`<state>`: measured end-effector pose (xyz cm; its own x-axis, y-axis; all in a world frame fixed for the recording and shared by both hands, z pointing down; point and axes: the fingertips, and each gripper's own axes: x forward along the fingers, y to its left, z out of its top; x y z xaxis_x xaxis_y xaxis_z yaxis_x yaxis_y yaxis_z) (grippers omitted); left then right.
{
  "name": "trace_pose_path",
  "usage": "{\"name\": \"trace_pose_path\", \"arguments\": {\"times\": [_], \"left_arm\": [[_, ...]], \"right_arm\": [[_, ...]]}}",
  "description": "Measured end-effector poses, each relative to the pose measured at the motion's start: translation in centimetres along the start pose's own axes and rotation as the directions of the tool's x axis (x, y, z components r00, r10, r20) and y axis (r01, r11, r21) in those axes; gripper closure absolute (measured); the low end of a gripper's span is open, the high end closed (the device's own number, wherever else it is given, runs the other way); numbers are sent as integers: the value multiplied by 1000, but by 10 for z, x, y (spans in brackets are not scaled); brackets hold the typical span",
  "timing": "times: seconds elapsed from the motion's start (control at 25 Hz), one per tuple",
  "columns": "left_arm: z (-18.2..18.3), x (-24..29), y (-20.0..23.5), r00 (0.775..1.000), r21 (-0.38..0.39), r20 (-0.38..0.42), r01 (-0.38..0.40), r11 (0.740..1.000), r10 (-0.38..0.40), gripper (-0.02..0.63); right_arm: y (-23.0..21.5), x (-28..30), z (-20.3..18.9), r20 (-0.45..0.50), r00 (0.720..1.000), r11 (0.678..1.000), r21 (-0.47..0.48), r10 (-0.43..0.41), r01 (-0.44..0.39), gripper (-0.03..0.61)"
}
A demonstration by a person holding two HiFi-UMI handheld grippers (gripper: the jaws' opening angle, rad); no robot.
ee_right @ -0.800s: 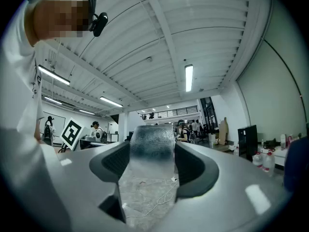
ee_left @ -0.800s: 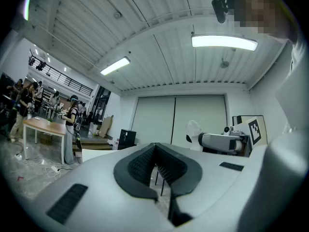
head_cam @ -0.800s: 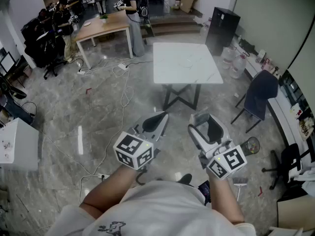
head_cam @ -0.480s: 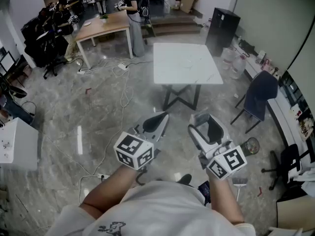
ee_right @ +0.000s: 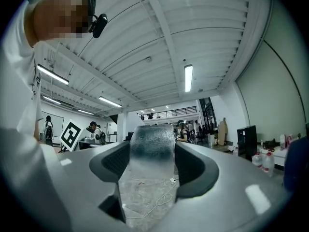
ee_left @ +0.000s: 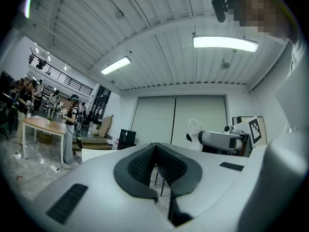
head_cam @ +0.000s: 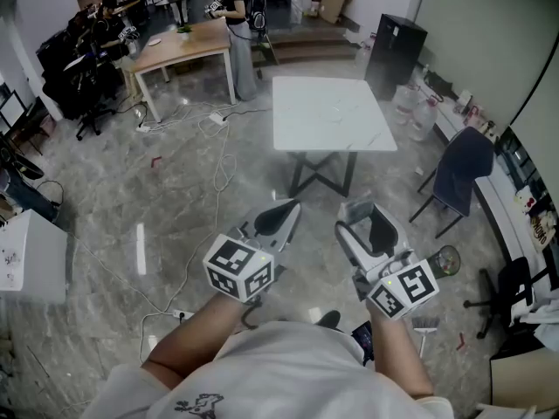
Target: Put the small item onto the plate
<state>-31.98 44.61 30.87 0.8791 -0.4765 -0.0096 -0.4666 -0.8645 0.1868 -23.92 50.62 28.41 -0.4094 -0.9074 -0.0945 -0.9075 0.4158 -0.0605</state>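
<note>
Well back from the white desk (head_cam: 327, 125), both grippers point level over open marble floor (head_cam: 175, 208). The left gripper (head_cam: 278, 218) has its jaws pressed together, while the right gripper (head_cam: 369, 223) has them spread around empty air. Cables (head_cam: 218, 160) trail across the floor left of the desk, and a dark chair (head_cam: 458, 168) stands just off its right edge. The small item and plate are too faint on the desk top to make out.

Open-plan office-lab: wooden desk (head_cam: 182, 44), white table (head_cam: 327, 112), chair (head_cam: 460, 166), floor cables (head_cam: 222, 151), strip lights (ee_left: 224, 43).
</note>
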Motion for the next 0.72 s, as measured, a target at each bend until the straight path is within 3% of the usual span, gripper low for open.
{"name": "trace_pose_path", "arguments": {"times": [0.44, 0.72], "left_arm": [[1, 19, 20, 1000, 0, -2, -1, 1000, 1, 617], [0, 63, 29, 1000, 2, -5, -6, 1000, 6, 617]], "right_arm": [[-18, 20, -2, 5, 1000, 1000, 5, -4, 4, 295], [-62, 31, -3, 5, 1000, 1000, 9, 0, 0, 295]]}}
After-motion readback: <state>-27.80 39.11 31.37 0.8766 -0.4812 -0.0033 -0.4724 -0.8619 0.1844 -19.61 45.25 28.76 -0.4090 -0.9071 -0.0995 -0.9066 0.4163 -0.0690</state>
